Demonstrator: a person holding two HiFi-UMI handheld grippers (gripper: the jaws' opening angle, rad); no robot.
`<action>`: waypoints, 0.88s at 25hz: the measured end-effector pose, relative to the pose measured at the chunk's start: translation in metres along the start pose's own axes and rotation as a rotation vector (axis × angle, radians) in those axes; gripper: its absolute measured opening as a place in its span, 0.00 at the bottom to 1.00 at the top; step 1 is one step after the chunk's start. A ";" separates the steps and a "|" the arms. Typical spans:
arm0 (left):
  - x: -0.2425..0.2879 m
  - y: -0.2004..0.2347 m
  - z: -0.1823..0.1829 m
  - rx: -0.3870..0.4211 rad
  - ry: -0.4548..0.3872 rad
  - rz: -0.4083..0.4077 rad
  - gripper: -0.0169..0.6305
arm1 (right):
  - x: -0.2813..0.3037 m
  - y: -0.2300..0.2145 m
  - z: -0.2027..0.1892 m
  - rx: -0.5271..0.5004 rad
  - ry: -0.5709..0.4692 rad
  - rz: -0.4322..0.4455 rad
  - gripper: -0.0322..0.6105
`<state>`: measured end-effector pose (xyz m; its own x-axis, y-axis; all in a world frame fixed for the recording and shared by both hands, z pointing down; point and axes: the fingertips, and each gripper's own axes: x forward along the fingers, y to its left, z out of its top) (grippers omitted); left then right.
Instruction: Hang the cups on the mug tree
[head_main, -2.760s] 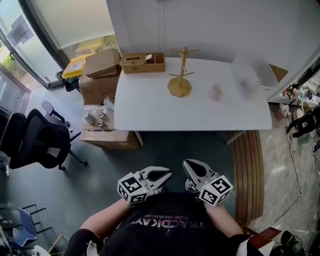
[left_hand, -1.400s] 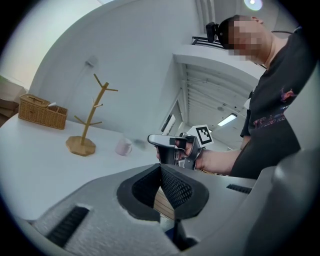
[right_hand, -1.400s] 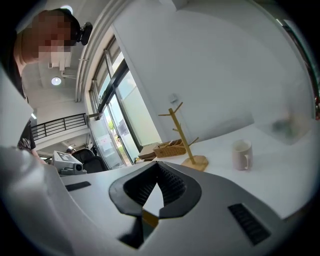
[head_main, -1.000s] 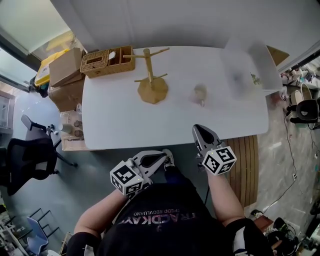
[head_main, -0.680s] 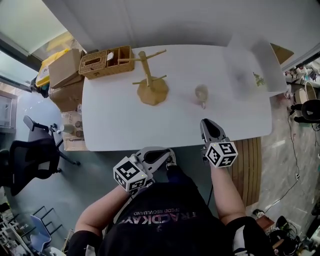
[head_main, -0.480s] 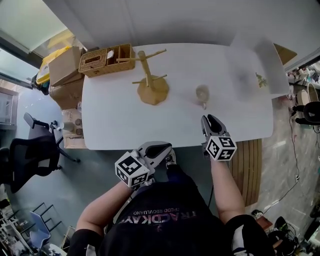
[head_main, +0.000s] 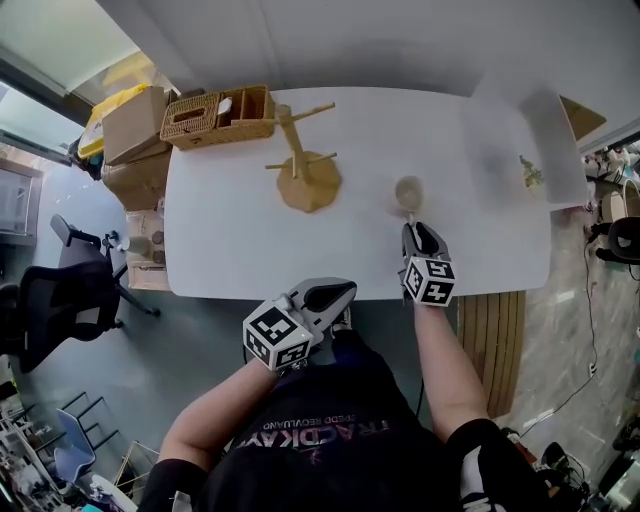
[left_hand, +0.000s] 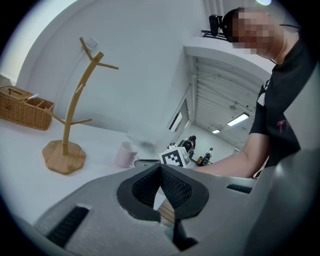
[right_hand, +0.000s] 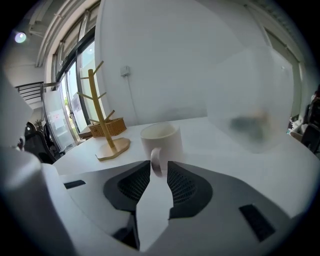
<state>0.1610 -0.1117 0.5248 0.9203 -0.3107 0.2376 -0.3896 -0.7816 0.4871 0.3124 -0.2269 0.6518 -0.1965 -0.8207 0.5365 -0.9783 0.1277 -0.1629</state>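
Cup (head_main: 408, 192) stood upright on the desk (head_main: 230, 240) directly ahead of the right hand-held gripper (head_main: 418, 229), its handle turned back into the mouth of that gripper's narrowly parted jaws. Mug tree (head_main: 300, 172) stood well off to its left. Left hand-held gripper (head_main: 337, 292) hung short of the desk's near edge, jaws closed and empty.

Mug tree (head_main: 305, 180) is seen as smooth pale wood; basket (head_main: 215, 115) as woven wicker; cup (right_hand: 160, 142) as smooth, glossy; table (head_main: 250, 240) as matt white; box (head_main: 135, 120) as matt cardboard.
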 end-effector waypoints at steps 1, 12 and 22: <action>-0.001 0.000 -0.002 -0.001 0.004 0.004 0.02 | 0.003 -0.002 -0.001 -0.004 0.002 -0.004 0.19; 0.002 0.009 -0.008 -0.033 0.013 0.056 0.02 | 0.026 -0.005 -0.005 -0.048 0.015 -0.026 0.19; -0.008 0.015 -0.004 -0.023 -0.010 0.064 0.02 | 0.021 -0.006 0.007 -0.103 -0.012 -0.061 0.13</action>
<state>0.1471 -0.1186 0.5338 0.8937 -0.3648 0.2610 -0.4483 -0.7472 0.4906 0.3141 -0.2489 0.6583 -0.1359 -0.8352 0.5329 -0.9901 0.1333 -0.0436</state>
